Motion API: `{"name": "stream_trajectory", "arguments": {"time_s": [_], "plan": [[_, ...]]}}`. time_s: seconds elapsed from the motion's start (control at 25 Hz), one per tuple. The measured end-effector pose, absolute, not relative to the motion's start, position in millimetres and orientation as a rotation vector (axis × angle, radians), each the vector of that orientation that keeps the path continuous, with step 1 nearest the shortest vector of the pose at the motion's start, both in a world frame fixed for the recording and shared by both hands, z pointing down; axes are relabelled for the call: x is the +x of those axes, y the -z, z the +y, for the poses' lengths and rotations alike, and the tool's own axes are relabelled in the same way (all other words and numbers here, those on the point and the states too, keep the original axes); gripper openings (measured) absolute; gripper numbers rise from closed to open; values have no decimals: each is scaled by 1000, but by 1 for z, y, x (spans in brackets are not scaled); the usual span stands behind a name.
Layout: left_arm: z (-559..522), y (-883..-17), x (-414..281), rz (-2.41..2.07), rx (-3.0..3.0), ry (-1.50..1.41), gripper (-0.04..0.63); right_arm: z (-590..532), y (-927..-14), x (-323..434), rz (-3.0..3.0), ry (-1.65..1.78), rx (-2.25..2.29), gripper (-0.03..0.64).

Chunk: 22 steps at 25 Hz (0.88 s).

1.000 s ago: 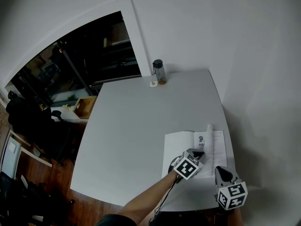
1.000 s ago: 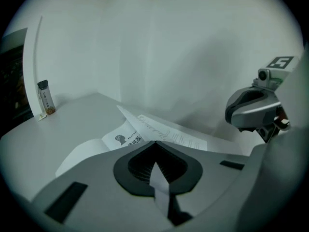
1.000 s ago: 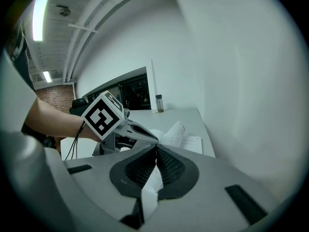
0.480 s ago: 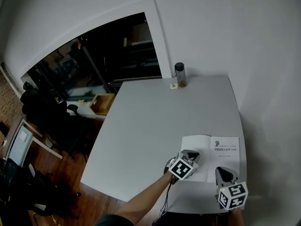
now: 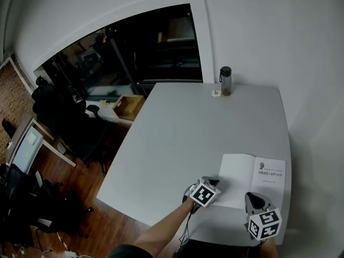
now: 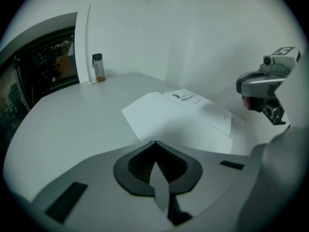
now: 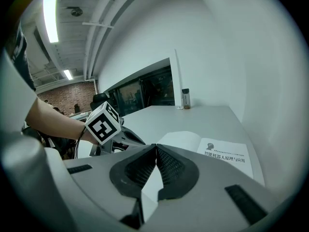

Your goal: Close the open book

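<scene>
An open white book [image 5: 250, 175] lies flat on the pale grey desk [image 5: 204, 128], lower right; left tongs [image 5: 213, 181] and right tongs [image 5: 253, 195] beside it are each pressed together, empty.

Office (big window [image 5: 156, 42] alongside): swivel chairs [image 5: 56, 109], desk [image 5: 51, 147] w/ screen [image 5: 25, 148], white mtg table [image 5: 177, 138].

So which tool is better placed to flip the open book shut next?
Left, probably. The left tool sits beside the open book, at its blank page's outer edge, ready to lift it over. The right tool sits at the near edge by the spine. Both are shut.
</scene>
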<state>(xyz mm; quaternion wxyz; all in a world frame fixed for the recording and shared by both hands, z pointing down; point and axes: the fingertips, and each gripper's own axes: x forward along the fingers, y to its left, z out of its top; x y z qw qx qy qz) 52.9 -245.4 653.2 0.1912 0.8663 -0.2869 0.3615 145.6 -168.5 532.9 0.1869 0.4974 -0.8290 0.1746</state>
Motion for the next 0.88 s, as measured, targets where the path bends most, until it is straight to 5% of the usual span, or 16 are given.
{"name": "stream_trajectory", "arguments": {"time_s": [0.88], "plan": [[-232,-653,134,-643,2496,-1029,5,-156,-540,197,-2247,-544,1531,5]]}}
